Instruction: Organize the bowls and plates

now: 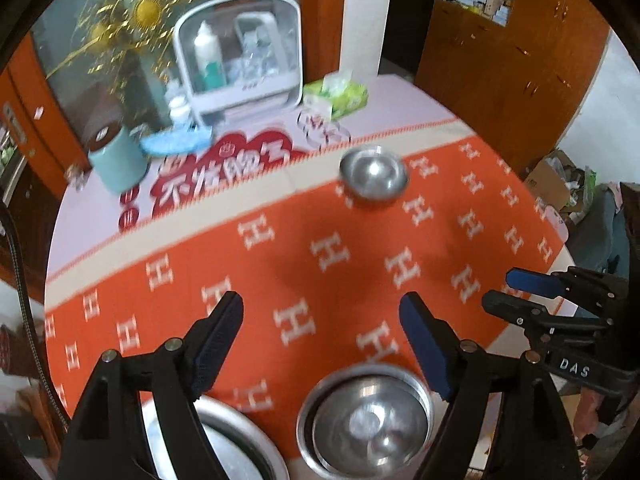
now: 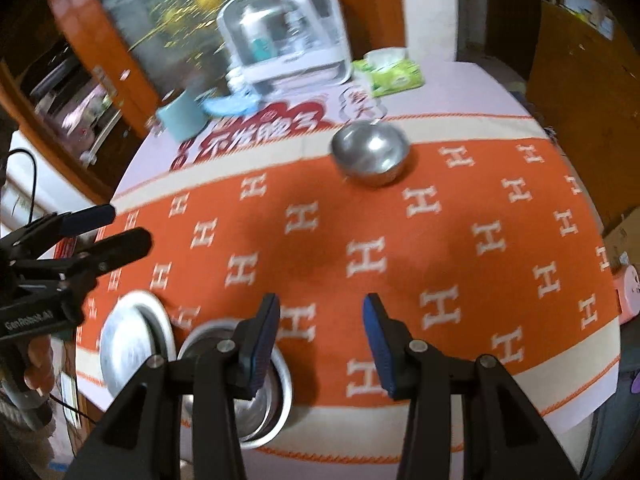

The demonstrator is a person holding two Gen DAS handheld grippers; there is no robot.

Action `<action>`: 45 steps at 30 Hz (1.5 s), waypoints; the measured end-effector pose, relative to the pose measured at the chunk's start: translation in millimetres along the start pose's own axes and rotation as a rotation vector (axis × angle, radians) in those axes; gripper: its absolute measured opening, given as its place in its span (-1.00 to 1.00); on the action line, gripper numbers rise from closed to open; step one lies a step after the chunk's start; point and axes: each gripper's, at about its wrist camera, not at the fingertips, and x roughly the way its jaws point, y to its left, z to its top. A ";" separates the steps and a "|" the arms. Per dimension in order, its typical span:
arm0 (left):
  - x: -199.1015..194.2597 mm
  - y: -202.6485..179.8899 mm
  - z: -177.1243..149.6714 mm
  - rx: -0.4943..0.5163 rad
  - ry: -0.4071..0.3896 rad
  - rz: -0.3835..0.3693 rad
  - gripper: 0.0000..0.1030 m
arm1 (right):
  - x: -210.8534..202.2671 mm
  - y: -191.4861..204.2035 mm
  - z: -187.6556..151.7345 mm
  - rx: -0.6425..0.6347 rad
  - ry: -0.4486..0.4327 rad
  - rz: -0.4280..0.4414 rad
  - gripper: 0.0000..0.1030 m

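From the left wrist: the left gripper (image 1: 320,316) hangs above the orange cloth (image 1: 240,272) with its jaws wide apart and nothing between them. Just below it, at the near edge, sit the stacked bowls (image 1: 366,420), nested 1 inside another, and beside them to the left a plate (image 1: 224,440), partly hidden by the gripper's frame. A lone bowl (image 1: 374,178) stands well apart at the far side of the cloth, near a tissue pack (image 1: 340,94). The right gripper (image 1: 520,292) shows at the right edge, jaws apart.

From the right wrist: the right gripper (image 2: 320,320) is also spread and empty, hovering over bare cloth. The stacked bowls (image 2: 256,392) lie under its left finger, the plate (image 2: 128,344) next to them, the lone bowl (image 2: 370,152) straight ahead across the table.

My judgement: the step in hand is fetching that lone bowl for the stack. The next move calls for a reach forward, jaws straddling its rim, then a firm close on thin, slippery steel
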 end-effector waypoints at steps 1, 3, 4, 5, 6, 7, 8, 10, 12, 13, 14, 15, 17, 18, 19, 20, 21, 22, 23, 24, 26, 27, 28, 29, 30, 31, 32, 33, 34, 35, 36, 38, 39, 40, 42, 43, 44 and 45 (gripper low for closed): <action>1.4 -0.5 13.7 0.004 -0.012 -0.005 0.57 | -1.6 -6.9 8.8 0.015 -0.009 -0.008 -0.16; 5.5 -1.5 32.4 0.007 -0.027 -0.007 0.60 | -4.0 -20.9 28.3 0.045 -0.025 -0.024 -0.16; 11.2 -2.3 45.6 0.008 -0.032 -0.007 0.62 | -4.7 -26.4 36.7 0.054 -0.034 -0.026 -0.16; 16.1 -2.5 54.8 0.005 -0.030 -0.007 0.62 | -4.9 -33.1 47.1 0.069 -0.044 -0.031 -0.16; 23.2 -2.9 66.3 0.003 -0.029 -0.014 0.62 | -5.0 -38.6 55.9 0.085 -0.048 -0.038 -0.16; 30.1 -3.6 75.3 0.001 -0.027 -0.021 0.62 | -4.3 -46.2 68.3 0.107 -0.057 -0.042 -0.16; 37.5 -4.0 82.7 -0.006 -0.019 -0.019 0.62 | -3.5 -50.3 76.0 0.117 -0.062 -0.040 -0.16; 54.1 -3.9 97.9 -0.022 -0.002 -0.027 0.62 | 1.6 -58.8 92.0 0.141 -0.064 -0.048 -0.16; 76.2 -4.4 111.4 -0.032 0.012 -0.020 0.62 | 11.4 -67.3 107.2 0.157 -0.062 -0.054 -0.16; 86.0 -4.3 116.1 -0.035 0.016 -0.012 0.62 | 20.4 -72.5 115.4 0.169 -0.052 -0.060 -0.16; 94.5 -4.7 119.6 -0.033 0.019 -0.006 0.62 | 27.1 -75.2 119.9 0.176 -0.043 -0.064 -0.16; 108.1 -5.2 124.5 -0.031 0.027 0.006 0.62 | 37.3 -78.8 125.9 0.179 -0.032 -0.067 -0.16; 128.7 -4.6 128.8 -0.036 0.046 0.025 0.62 | 57.4 -85.6 134.6 0.187 -0.007 -0.078 -0.16; 142.7 -3.2 131.5 -0.048 0.065 0.023 0.62 | 66.3 -88.6 136.9 0.191 0.005 -0.086 -0.16; 153.6 -1.2 133.8 -0.063 0.085 0.012 0.62 | 76.2 -91.7 139.1 0.194 0.020 -0.095 -0.16; 163.1 0.8 134.4 -0.079 0.103 0.000 0.62 | 82.8 -93.7 140.0 0.197 0.031 -0.100 -0.16; 175.8 2.4 135.3 -0.102 0.125 -0.019 0.62 | 92.2 -96.3 141.3 0.204 0.046 -0.103 -0.16; 183.0 2.1 135.4 -0.112 0.136 -0.029 0.62 | 104.0 -99.2 142.6 0.211 0.067 -0.103 -0.16; 195.1 2.6 135.1 -0.126 0.155 -0.036 0.62 | 110.9 -100.5 142.1 0.217 0.077 -0.096 -0.16; 203.7 2.6 133.7 -0.132 0.169 -0.037 0.61 | 118.9 -102.3 142.8 0.224 0.089 -0.088 -0.16; 224.7 1.3 132.2 -0.141 0.207 -0.033 0.50 | 137.4 -107.2 144.6 0.249 0.120 -0.091 -0.16; 235.3 0.4 131.1 -0.141 0.227 -0.030 0.49 | 145.1 -109.9 145.4 0.260 0.132 -0.093 -0.16; 241.2 0.4 130.4 -0.141 0.236 -0.027 0.45 | 153.1 -112.5 146.2 0.273 0.145 -0.089 -0.16; 248.5 0.0 129.3 -0.143 0.245 -0.028 0.39 | 158.0 -113.7 146.7 0.284 0.152 -0.085 -0.16; 255.5 -0.7 128.2 -0.148 0.253 -0.034 0.35 | 163.2 -115.1 147.7 0.292 0.160 -0.082 -0.16; 260.0 -0.7 127.5 -0.153 0.260 -0.043 0.29 | 168.2 -116.0 148.4 0.297 0.167 -0.082 -0.16; 263.6 -0.9 127.1 -0.157 0.268 -0.049 0.26 | 172.7 -116.7 149.2 0.301 0.172 -0.086 -0.17; 268.8 -1.4 125.8 -0.162 0.280 -0.055 0.24 | 177.2 -117.6 150.0 0.305 0.177 -0.091 -0.22; 272.3 -1.7 124.6 -0.168 0.287 -0.059 0.20 | 179.4 -118.5 150.1 0.309 0.182 -0.090 -0.30; 274.7 -2.2 124.1 -0.171 0.290 -0.062 0.14 | 183.0 -119.3 150.5 0.314 0.190 -0.085 -0.34; 277.9 -2.8 122.8 -0.178 0.295 -0.074 0.10 | 185.4 -119.1 151.0 0.317 0.195 -0.080 -0.43; 281.1 -3.0 121.8 -0.191 0.303 -0.093 -0.06 | 189.7 -119.0 151.6 0.326 0.204 -0.068 -0.52; 282.8 -3.1 121.3 -0.197 0.307 -0.102 -0.12 | 191.5 -119.0 151.7 0.327 0.206 -0.066 -0.59; 285.7 -3.5 120.0 -0.204 0.314 -0.109 -0.27 | 193.2 -118.4 151.5 0.327 0.210 -0.063 -0.67; 288.6 -4.6 118.1 -0.213 0.320 -0.130 -0.43 | 195.1 -116.7 150.3 0.328 0.212 -0.049 -0.77; 289.0 -6.1 117.5 -0.219 0.317 -0.145 -0.56 | 195.5 -115.5 150.0 0.327 0.211 -0.039 -0.85; 288.5 -7.1 117.5 -0.221 0.313 -0.158 -0.76 | 195.7 -113.3 150.1 0.323 0.210 -0.034 -0.85; 287.4 -8.7 117.2 -0.221 0.311 -0.170 -0.81 | 195.0 -111.7 149.9 0.319 0.205 -0.038 -0.85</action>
